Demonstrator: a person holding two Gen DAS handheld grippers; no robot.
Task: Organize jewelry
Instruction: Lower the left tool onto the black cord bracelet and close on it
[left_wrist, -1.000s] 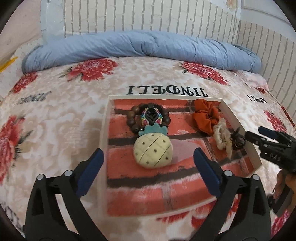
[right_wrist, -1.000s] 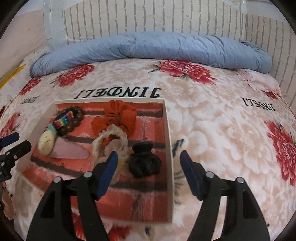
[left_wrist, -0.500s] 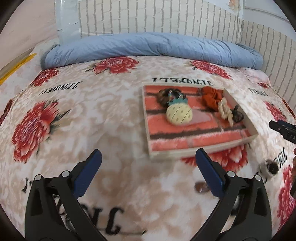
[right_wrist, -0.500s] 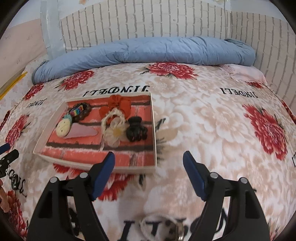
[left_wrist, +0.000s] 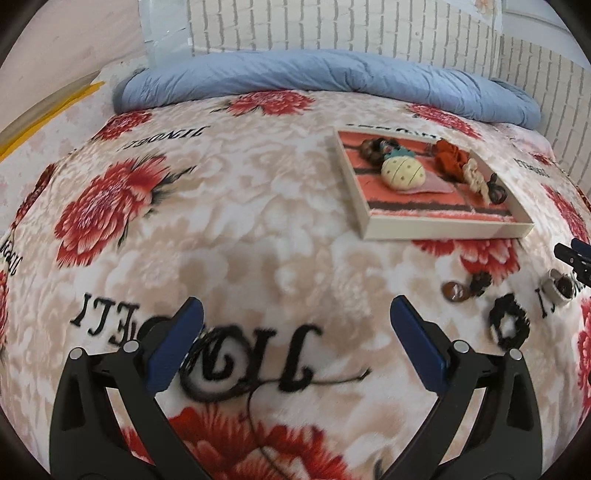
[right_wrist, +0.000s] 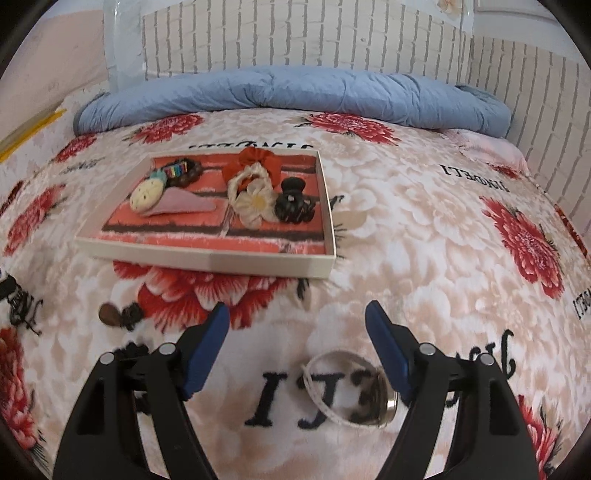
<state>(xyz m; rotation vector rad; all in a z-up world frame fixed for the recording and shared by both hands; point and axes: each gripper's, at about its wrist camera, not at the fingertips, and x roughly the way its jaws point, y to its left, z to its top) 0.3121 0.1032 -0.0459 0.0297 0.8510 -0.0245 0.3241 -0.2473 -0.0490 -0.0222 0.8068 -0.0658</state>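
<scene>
A shallow white tray on the floral blanket holds a pineapple clip, a beaded bracelet, an orange scrunchie, a cream flower scrunchie and a black claw clip. Loose on the blanket: a brown clip, a black scrunchie, a white ring-like band and a thin dark cord loop. My left gripper is open above the cord loop. My right gripper is open just above the white band.
A rolled blue quilt lies along the far edge of the bed against a white brick wall. The right gripper's tip shows at the left wrist view's right edge.
Both grippers have pulled back from the tray toward the near part of the blanket. The tray looks smaller and farther, and loose pieces have come into view. Both stay open.
</scene>
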